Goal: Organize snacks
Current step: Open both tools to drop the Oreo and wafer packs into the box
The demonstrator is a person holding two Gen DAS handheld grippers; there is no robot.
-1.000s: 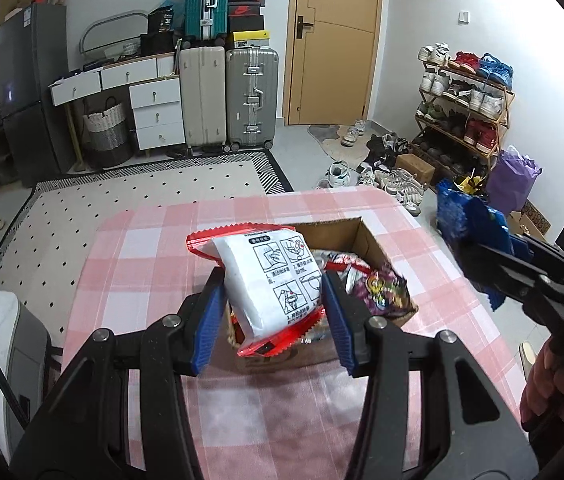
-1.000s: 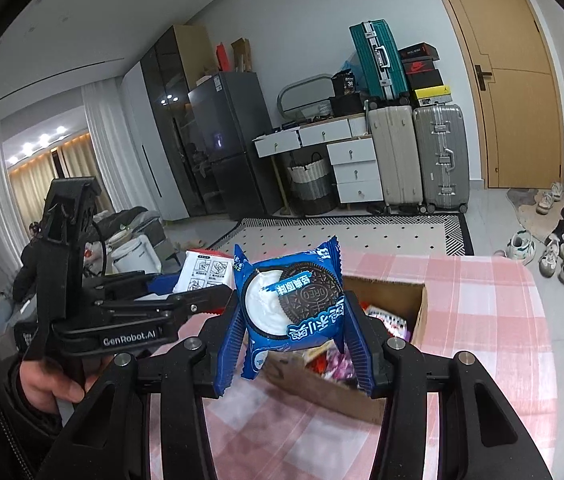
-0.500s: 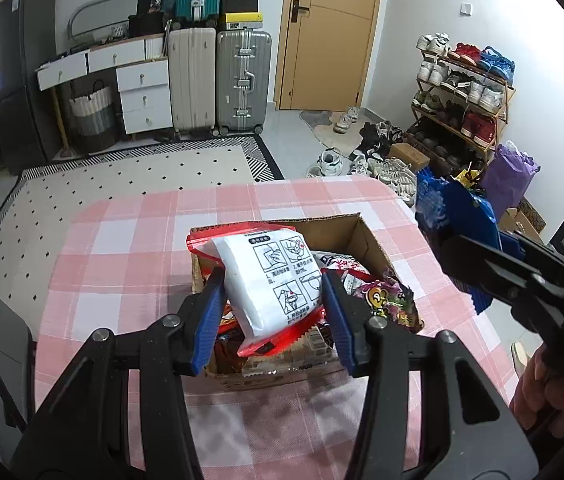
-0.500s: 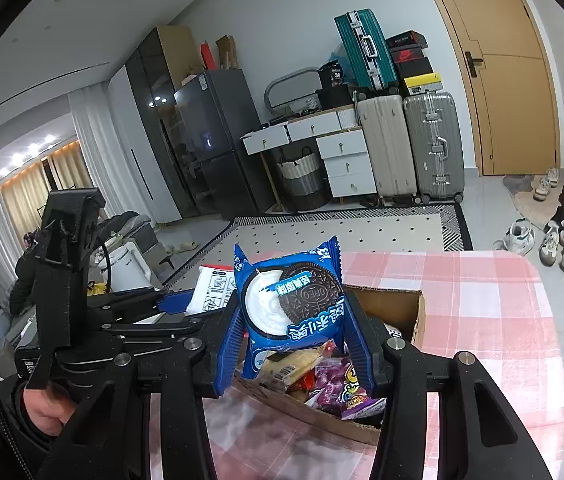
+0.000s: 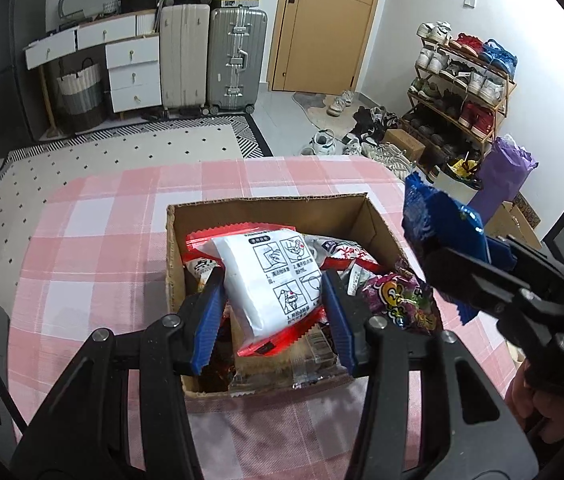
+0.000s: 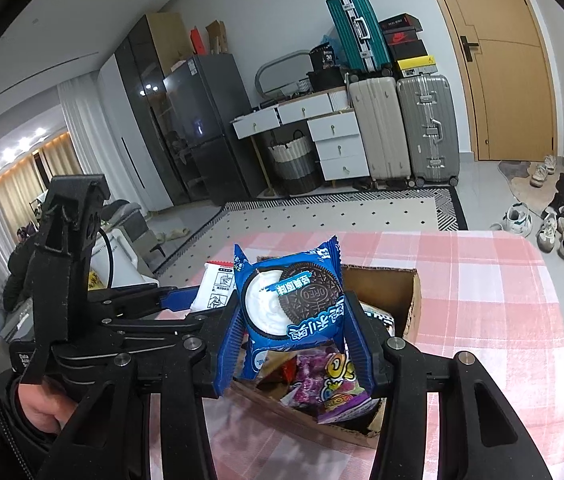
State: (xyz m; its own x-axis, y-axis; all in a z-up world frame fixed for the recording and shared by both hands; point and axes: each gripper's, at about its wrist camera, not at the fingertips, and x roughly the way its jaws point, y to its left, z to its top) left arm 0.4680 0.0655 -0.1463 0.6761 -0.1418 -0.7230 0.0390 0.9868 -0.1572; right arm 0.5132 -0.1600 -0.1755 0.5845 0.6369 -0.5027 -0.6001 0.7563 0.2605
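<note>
Pink checked table (image 5: 93, 248) carries the brown cardboard box (image 5: 269, 210) of snacks. My left hand-held gripper (image 5: 271, 304) clamps a white-and-red packet (image 5: 271, 276), my right hand-held gripper (image 6: 294, 344) clamps a blue cookie packet (image 6: 294, 300), both over the box. Next I should lower and release them inside.

1 box (image 5: 269, 216), 2 grippers, each w/ 1 snack pack. 3 suitcases (image 5: 235, 60), 1 door (image 5: 330, 20), 1 fridge (image 6: 205, 128).

tablecloth (image 5: 93, 248): pink-white check | cardboard box (image 5: 269, 210): brown | snack packet (image 5: 269, 276): white, red edges | Oreo packet (image 6: 294, 300): blue, black-white cookie | gripper pads (image 5: 205, 320): blue | candy bag (image 5: 398, 300): purple
</note>
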